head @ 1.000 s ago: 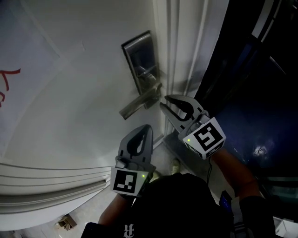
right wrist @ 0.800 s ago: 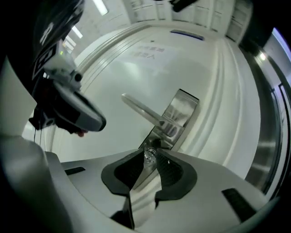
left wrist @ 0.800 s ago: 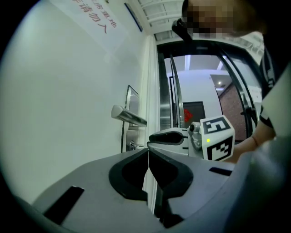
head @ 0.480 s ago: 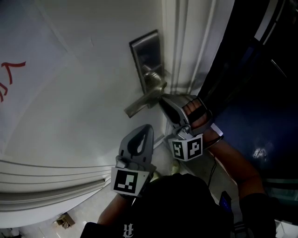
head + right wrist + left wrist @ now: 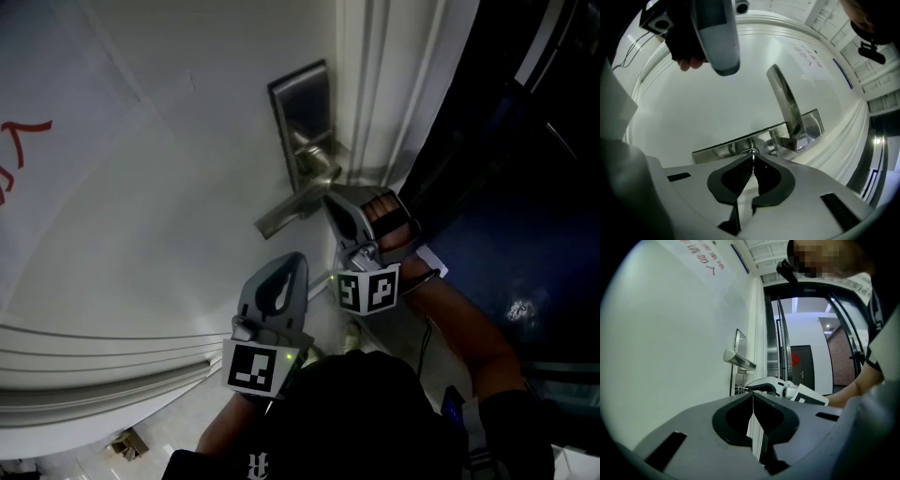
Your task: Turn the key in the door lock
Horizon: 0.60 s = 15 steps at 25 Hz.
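Observation:
On the white door, a steel lock plate (image 5: 298, 117) carries a lever handle (image 5: 292, 210). My right gripper (image 5: 329, 200) reaches under the lever to the keyhole. In the right gripper view its jaws (image 5: 753, 158) are shut on the small key (image 5: 752, 151) that sticks out of the lock plate (image 5: 736, 146); the lever (image 5: 786, 107) stands above. My left gripper (image 5: 284, 272) hangs below and left of the lock, shut and empty. In the left gripper view, the right gripper's tip meets the key (image 5: 739, 388) beneath the lever (image 5: 738, 360), beyond my shut left gripper (image 5: 753, 396).
The door frame (image 5: 375, 84) runs just right of the lock, and a dark opening (image 5: 506, 187) lies beyond it. Red writing (image 5: 19, 150) marks the door at far left. A person's arm (image 5: 469, 328) holds the right gripper.
My right gripper was open a little below and right of the lever; it has moved in under the lever, shut at the keyhole and rolled about its axis. The left gripper has stayed still.

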Motion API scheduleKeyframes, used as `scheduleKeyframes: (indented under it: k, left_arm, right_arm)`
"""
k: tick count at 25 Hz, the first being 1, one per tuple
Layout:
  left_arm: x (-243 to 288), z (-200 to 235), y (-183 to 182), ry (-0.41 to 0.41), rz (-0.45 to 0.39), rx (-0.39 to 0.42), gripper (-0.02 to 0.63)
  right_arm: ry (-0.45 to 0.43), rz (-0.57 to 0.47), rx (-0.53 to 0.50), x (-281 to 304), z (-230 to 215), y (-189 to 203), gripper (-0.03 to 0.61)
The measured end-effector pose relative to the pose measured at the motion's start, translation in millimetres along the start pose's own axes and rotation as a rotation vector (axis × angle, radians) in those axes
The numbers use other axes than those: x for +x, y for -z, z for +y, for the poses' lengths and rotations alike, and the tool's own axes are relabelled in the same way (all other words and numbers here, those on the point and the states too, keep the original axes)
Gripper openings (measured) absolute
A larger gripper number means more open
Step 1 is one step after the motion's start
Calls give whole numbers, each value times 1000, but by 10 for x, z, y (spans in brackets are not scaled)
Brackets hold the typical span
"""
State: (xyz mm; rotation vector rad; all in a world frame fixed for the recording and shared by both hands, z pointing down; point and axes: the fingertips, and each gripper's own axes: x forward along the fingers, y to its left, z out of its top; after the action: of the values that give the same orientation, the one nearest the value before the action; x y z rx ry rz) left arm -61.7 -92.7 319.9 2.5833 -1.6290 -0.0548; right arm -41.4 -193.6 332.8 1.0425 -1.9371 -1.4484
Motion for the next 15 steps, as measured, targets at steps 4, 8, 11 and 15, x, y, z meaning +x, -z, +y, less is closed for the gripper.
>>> scheduleKeyframes:
  k: [4,8,11,15]
  left_arm:
    - [3,18,-2,0,1,-2,8]
    - [11,18,2,3,0,-1,8]
    - [18,13,4,7,2,-1,8]
    - [22,4,12,10,4,-2,9]
  right_arm:
    - [-94,20,386,10,-38,22,21]
    - [-181,31,824,22,-76,56,21]
    - [-240,28,1124,29,-79,102,21]
    - [-338,13,1549,33,-62,158,23]
